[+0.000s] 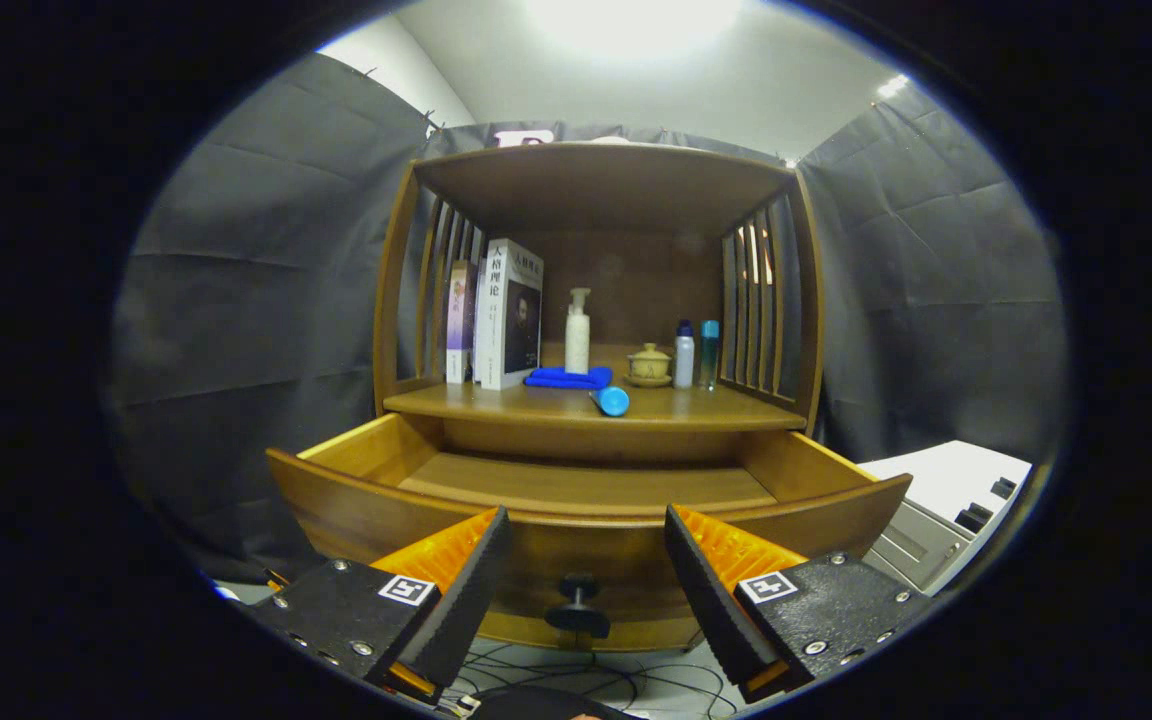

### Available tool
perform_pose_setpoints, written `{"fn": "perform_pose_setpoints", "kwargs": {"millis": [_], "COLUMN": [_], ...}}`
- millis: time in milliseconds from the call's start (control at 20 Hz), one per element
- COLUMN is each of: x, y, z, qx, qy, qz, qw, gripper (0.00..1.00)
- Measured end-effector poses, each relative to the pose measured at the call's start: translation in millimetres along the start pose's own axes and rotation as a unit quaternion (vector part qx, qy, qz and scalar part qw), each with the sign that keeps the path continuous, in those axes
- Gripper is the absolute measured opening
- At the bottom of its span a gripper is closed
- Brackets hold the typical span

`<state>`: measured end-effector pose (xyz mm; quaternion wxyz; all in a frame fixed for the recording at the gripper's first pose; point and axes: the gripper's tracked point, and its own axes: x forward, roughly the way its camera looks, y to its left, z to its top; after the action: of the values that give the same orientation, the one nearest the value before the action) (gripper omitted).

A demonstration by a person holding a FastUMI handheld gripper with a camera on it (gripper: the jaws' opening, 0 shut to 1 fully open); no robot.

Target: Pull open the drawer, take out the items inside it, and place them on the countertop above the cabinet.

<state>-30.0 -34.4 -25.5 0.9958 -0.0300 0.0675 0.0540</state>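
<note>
The brown wooden cabinet [596,300] stands with its curved-front wooden drawer [586,500] pulled fully out, its visible floor bare. On the countertop [716,408] a folded blue cloth [568,378] and a blue cylinder [611,400] lie near the front edge, likely taken from the drawer. The gripper [586,585] hangs spread and empty, fingers flanking the small dark drawer knob [578,605].

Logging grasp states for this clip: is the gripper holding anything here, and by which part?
Nothing is held. The gripper is open, its fingers spread either side of the drawer knob, touching nothing.
</note>
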Motion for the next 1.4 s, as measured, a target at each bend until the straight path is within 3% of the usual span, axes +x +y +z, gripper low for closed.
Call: {"fn": "perform_pose_setpoints", "kwargs": {"millis": [200,450,1150,1400], "x": [3,13,24,49], "y": [2,7,7,7], "z": [-23,-46,-43,-31], "qx": [0.0,-0.059,-0.01,0.014], "qy": [0.018,0.023,0.027,0.032], "qz": [0.003,0.013,-0.009,-0.009], "qw": [1.0,0.998,1.0,0.999], "gripper": [0.95,0.95,0.95,0.95]}}
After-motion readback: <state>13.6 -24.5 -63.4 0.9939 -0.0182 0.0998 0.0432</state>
